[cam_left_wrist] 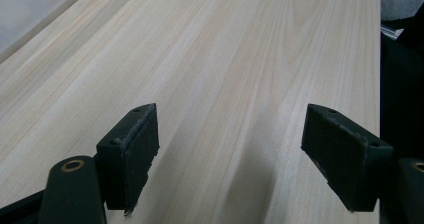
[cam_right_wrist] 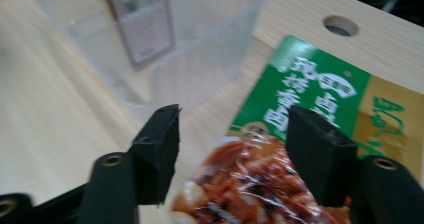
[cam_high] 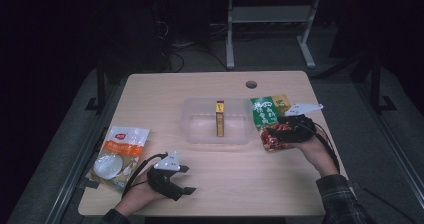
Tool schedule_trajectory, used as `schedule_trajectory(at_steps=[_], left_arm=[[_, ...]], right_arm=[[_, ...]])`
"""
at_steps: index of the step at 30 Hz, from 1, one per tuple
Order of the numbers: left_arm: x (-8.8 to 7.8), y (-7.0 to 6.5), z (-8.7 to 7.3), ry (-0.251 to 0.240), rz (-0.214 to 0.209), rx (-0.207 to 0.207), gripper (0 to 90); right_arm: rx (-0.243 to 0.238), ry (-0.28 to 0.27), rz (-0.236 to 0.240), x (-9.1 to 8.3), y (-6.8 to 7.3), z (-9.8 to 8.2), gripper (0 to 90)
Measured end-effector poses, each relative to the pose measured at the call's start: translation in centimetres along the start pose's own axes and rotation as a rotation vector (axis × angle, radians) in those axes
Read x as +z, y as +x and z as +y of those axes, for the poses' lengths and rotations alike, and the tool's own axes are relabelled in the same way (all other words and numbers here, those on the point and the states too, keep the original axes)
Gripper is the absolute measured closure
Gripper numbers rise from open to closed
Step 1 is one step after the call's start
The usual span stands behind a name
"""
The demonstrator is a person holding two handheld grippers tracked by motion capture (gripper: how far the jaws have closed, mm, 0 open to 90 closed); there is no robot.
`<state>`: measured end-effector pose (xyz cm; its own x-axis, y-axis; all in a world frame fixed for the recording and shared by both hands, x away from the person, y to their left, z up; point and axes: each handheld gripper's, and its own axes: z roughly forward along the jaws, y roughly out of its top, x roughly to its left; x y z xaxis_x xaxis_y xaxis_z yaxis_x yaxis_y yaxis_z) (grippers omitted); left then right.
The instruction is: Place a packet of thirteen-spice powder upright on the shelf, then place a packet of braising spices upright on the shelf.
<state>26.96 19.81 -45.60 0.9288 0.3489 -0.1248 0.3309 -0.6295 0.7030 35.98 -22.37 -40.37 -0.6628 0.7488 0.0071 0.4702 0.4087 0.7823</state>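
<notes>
A green and red snack packet (cam_high: 267,115) lies flat on the table, right of a clear plastic tub (cam_high: 192,106). My right gripper (cam_high: 279,130) hovers low over the packet's near red end. In the right gripper view the packet (cam_right_wrist: 300,84) runs up between the jaws of my right gripper (cam_right_wrist: 235,134). The jaws stand apart and the pads do not press on it. My left gripper (cam_high: 189,179) rests near the table's front edge, left of centre. In the left gripper view it (cam_left_wrist: 230,134) is wide open over bare wood.
A slim brown box (cam_high: 219,118) stands upright inside the tub (cam_right_wrist: 210,44). A white and orange food packet (cam_high: 120,154) lies at the table's left edge. A round cable hole (cam_high: 251,84) sits at the back of the table. Dark floor and desk legs lie beyond.
</notes>
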Motion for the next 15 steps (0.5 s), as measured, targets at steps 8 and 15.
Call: schedule_trajectory(at_steps=[8,15], left_arm=[[0.0,0.0,0.0,0.007,-0.011,0.002,23.3],[0.1,-0.1,-0.1,0.002,-0.014,-0.009,23.4]], right_arm=[[0.07,0.08,-0.1,2.2,-3.2,0.0,76.4],[0.087,0.103,-0.157,4.7,-5.6,-0.3,89.7]])
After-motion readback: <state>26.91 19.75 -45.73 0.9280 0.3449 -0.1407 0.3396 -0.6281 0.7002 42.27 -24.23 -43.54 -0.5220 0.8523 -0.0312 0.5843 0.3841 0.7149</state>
